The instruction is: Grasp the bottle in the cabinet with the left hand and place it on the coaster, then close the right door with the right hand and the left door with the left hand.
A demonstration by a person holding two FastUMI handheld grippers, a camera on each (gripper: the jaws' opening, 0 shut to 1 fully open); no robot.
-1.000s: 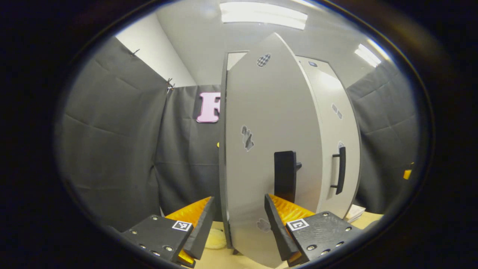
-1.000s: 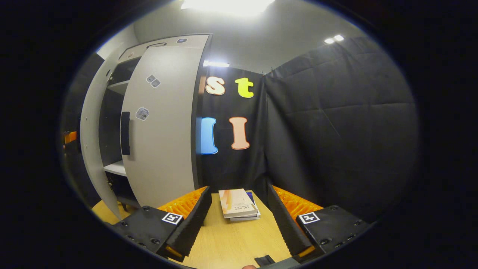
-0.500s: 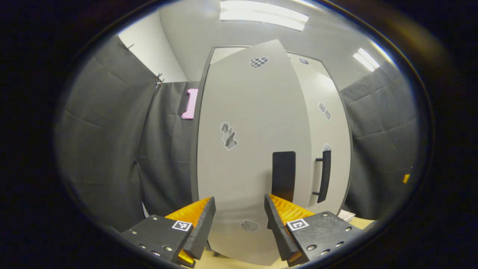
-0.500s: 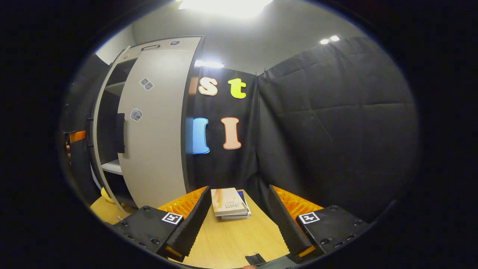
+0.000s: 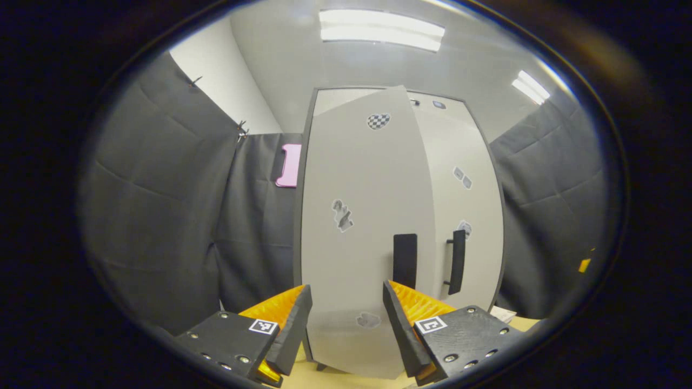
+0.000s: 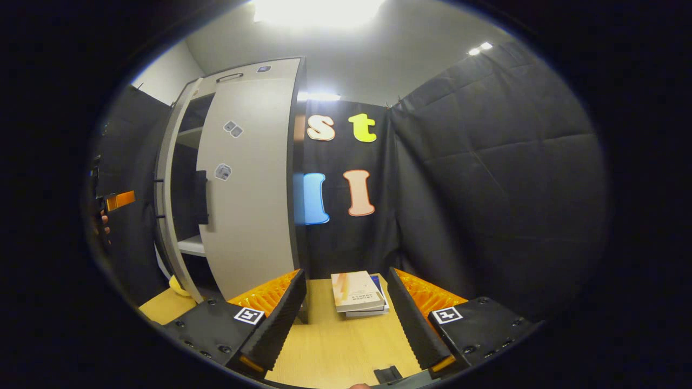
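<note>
Before left gripper, spread and empty: tall grey left cabinet door, slightly ajar. Right gripper spread over wooden table, near stacked books.

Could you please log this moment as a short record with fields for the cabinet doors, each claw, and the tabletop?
left door: nearly shut, a gap still shows in the right gripper view
right door: shut
left claw: open, empty, facing the left door
right claw: open, empty, over the table
table: wooden, stack of books near the booth wall
</note>
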